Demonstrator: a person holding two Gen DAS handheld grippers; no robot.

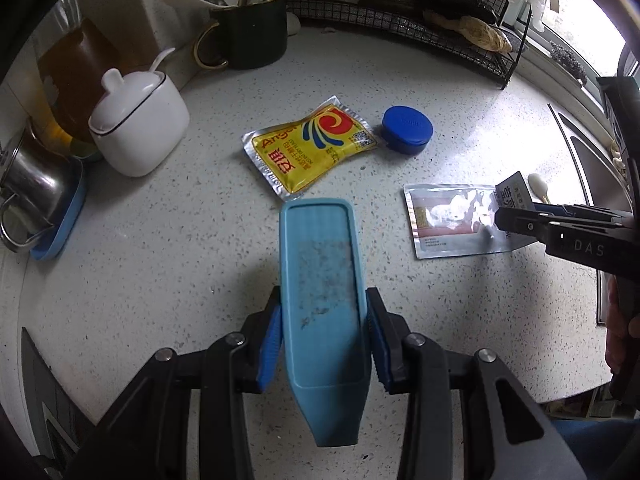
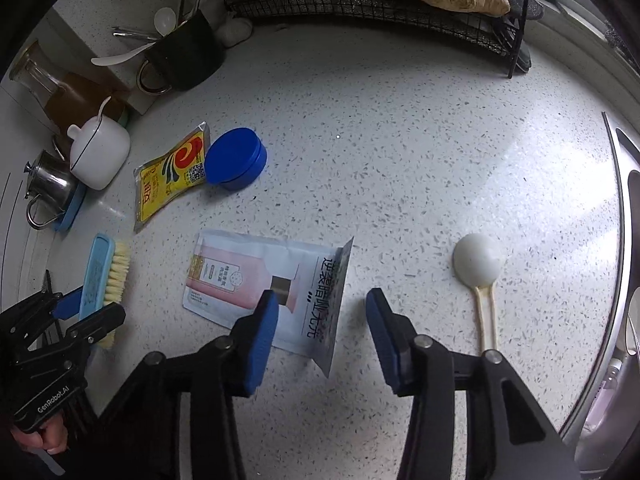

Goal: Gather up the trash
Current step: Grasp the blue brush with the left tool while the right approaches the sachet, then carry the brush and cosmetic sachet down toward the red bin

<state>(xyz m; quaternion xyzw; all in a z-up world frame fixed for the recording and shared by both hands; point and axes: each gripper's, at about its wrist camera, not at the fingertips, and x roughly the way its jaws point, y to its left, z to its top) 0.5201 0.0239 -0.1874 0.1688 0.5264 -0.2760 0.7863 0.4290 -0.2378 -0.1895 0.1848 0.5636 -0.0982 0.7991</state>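
My left gripper is shut on a light blue scrub brush, held bristles-down on the speckled counter; it also shows in the right wrist view. A yellow yeast packet lies ahead of the brush, with a blue round lid to its right. A silvery-white sachet with a pink bottle print lies flat; its torn flap stands up between my right gripper's fingers. My right gripper is open around that flap. In the left view it sits over the sachet's right end.
A white lidded sugar pot, a steel pitcher on a blue dish, and a dark mug of utensils stand at the left and back. A wire rack runs along the back. A white spoon lies right, beside the sink edge.
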